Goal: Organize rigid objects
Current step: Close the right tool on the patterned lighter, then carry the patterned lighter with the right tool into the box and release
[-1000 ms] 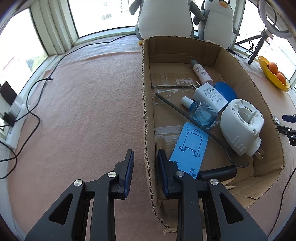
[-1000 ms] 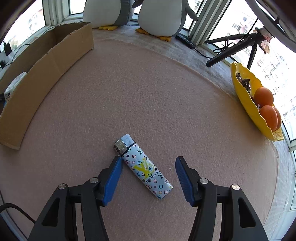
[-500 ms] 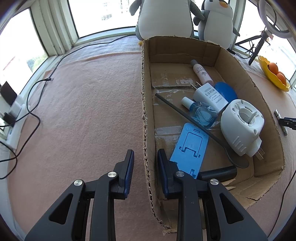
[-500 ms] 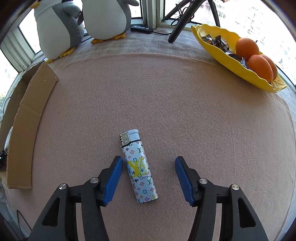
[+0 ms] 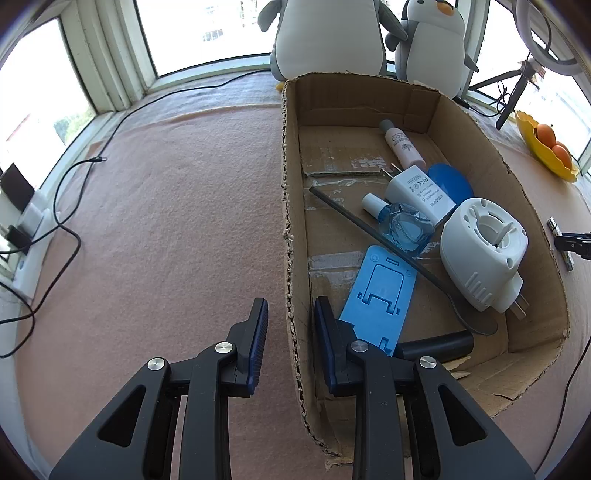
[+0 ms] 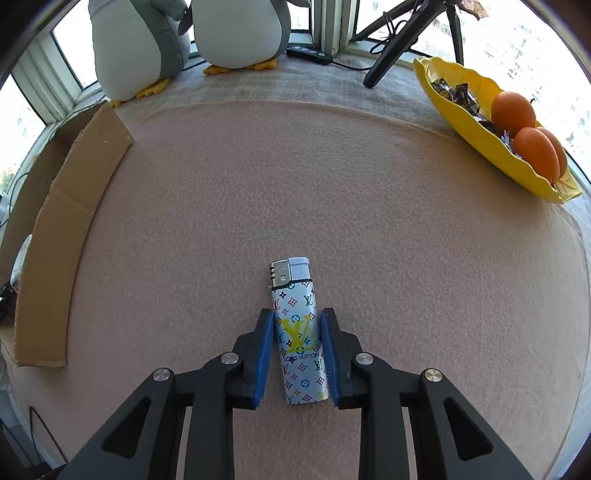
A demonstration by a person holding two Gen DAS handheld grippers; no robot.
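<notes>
A white lighter (image 6: 297, 325) with a colourful monogram print lies on the pink felt table. My right gripper (image 6: 296, 332) has closed its blue pads on both sides of the lighter's body; the metal cap points away from me. The lighter's end (image 5: 553, 224) and a right fingertip show at the far right of the left wrist view. My left gripper (image 5: 290, 325) straddles the left wall of the cardboard box (image 5: 291, 206), with a gap on each side. The box holds a blue phone stand (image 5: 376, 291), a white plug-in device (image 5: 480, 251), a blue bottle (image 5: 402, 225) and a charger (image 5: 419, 192).
Two plush penguins (image 6: 236, 29) stand at the back by the window. A yellow dish (image 6: 461, 110) with oranges sits at the right. A tripod leg (image 6: 399, 44) and cables (image 5: 66, 229) lie near the table edges. The box's outer wall (image 6: 66, 221) is at the left.
My right gripper has turned in line with the lighter, moved forward over it and closed its fingers on its sides. The left gripper has not moved.
</notes>
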